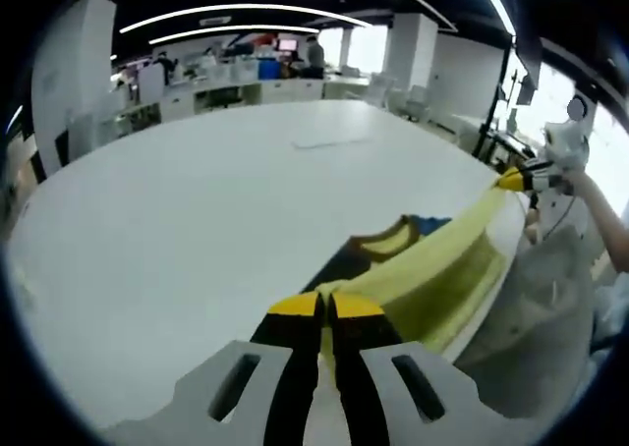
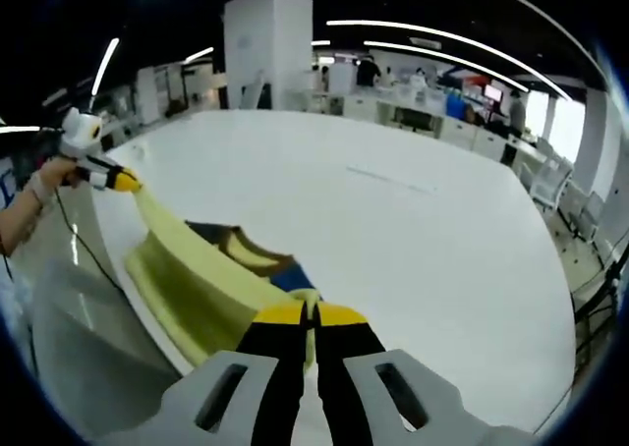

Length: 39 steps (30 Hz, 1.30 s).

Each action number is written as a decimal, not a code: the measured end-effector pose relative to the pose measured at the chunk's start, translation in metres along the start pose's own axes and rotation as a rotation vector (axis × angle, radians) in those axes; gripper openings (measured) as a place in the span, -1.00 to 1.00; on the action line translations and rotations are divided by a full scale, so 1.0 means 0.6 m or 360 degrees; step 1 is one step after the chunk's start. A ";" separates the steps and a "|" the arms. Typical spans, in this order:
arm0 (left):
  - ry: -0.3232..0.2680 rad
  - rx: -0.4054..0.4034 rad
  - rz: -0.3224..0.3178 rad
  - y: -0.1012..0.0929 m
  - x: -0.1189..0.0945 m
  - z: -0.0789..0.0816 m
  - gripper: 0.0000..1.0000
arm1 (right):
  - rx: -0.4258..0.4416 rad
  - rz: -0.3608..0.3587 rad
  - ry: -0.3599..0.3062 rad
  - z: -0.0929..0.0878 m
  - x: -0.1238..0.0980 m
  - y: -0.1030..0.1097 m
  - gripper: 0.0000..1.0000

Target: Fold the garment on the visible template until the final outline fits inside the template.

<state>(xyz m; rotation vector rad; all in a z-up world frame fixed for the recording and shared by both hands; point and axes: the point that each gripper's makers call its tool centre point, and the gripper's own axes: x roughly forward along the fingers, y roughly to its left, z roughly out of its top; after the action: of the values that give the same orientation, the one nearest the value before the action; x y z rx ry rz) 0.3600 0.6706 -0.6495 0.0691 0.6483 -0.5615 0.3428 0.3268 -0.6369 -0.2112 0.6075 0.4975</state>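
In the left gripper view, the left claw, yellow-tipped on black jaws, is pinched closed on a soft yellow garment with dark navy trim, stretched taut over the near edge of the smooth, white, rounded tabletop toward the right claw. In the right gripper view, the right claw clamps the same limp fabric, sagging off the tabletop edge toward the left claw, held by a hand.

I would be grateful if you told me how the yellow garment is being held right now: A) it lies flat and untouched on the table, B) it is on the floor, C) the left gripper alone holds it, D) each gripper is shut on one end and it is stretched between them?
D: the left gripper and the right gripper each pinch an end of the yellow garment, stretched between them over the white table edge.
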 end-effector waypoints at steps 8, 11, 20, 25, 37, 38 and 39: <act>-0.0001 -0.0012 0.0021 0.013 0.018 -0.004 -1.00 | -0.0008 -0.0001 0.0014 -0.006 0.023 -0.007 -0.94; -0.0005 -0.0014 0.0023 0.013 0.024 -0.007 -1.00 | -0.0003 -0.0008 0.0012 -0.010 0.030 -0.010 -0.94; -0.0010 -0.0023 0.0027 0.012 0.037 -0.010 -1.00 | 0.0023 -0.0002 0.0027 -0.021 0.046 -0.019 -0.94; 0.0001 -0.0025 0.0024 0.015 0.049 -0.009 -1.00 | 0.0015 -0.0008 0.0047 -0.025 0.057 -0.021 -0.94; 0.0013 -0.0079 0.0031 0.024 0.084 -0.020 -1.00 | 0.0031 -0.0004 0.0103 -0.050 0.083 -0.030 -0.94; 0.0029 -0.0074 0.0029 0.027 0.087 -0.024 -1.00 | 0.0028 -0.0005 0.0104 -0.050 0.085 -0.030 -0.94; 0.0034 -0.0073 0.0030 0.028 0.088 -0.025 -1.00 | 0.0029 -0.0002 0.0109 -0.051 0.086 -0.029 -0.94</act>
<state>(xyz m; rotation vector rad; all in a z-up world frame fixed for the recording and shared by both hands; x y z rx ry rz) 0.3950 0.6632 -0.6948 0.0379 0.6804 -0.5282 0.3728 0.3215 -0.6915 -0.2121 0.6785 0.4847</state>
